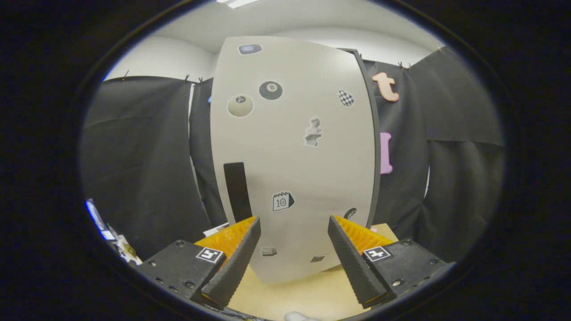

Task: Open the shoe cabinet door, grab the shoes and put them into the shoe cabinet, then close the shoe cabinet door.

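Observation:
A tall pale shoe cabinet (292, 156) stands just ahead of my fingers on a light wooden table (294, 296). Its door faces me and looks closed, dotted with small stickers. A black vertical handle strip (237, 191) sits on the door's left side, just above my left fingertip. My gripper (294, 223) is open, fingers spread wide with nothing between them but the lower door face. A bit of something white (299, 316) shows at the table's near edge below the fingers; I cannot tell what it is.
Black cloth walls (142, 169) hang close behind and to both sides of the cabinet. Some cluttered items (111, 236) lie low beyond the left finger. A strip of table shows between the fingers and the cabinet's base.

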A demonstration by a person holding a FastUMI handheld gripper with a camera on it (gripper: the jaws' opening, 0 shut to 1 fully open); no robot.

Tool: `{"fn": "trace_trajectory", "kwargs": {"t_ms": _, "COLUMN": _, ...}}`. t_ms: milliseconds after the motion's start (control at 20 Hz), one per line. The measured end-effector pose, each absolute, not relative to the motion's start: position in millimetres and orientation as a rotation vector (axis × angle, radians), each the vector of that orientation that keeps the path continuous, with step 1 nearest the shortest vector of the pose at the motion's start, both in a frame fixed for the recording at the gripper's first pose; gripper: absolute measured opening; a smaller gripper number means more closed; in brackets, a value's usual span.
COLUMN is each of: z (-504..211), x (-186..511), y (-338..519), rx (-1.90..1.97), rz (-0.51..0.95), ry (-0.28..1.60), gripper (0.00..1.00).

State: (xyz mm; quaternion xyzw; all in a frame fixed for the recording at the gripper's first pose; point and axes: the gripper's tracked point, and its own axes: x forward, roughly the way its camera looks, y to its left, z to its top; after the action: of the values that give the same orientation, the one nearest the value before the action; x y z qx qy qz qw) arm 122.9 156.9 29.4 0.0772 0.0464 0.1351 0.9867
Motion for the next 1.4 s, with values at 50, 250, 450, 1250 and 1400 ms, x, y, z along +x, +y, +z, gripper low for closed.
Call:
{"fn": "trace_trajectory", "kwargs": {"t_ms": 50, "z": 32.2, "x": 118.4, "y": 152.8, "rx": 0.153, "rz": 0.262, "ry": 0.09, "gripper": 0.99}}
{"fn": "trace_trajectory", "kwargs": {"t_ms": 250, "z": 41.7, "x": 92.5, "y": 129.5, "rx": 0.146, "rz": 0.207, "ry": 0.065, "gripper": 0.99}}
{"fn": "trace_trajectory", "kwargs": {"t_ms": 450, "z": 46.6, "x": 63.5, "y": 98.3, "rx": 0.151, "rz": 0.138, "ry": 0.046, "gripper": 0.99}}
{"fn": "trace_trajectory", "kwargs": {"t_ms": 1250, "z": 22.8, "x": -3.4, "y": 24.2, "rx": 0.138, "rz": -0.016, "ry": 0.076, "gripper": 0.99}}
{"fn": "trace_trajectory", "kwargs": {"t_ms": 1400, "z": 26.1, "x": -2.7, "y": 27.6, "rx": 0.129, "rz": -0.005, "ry": 0.069, "gripper": 0.99}}
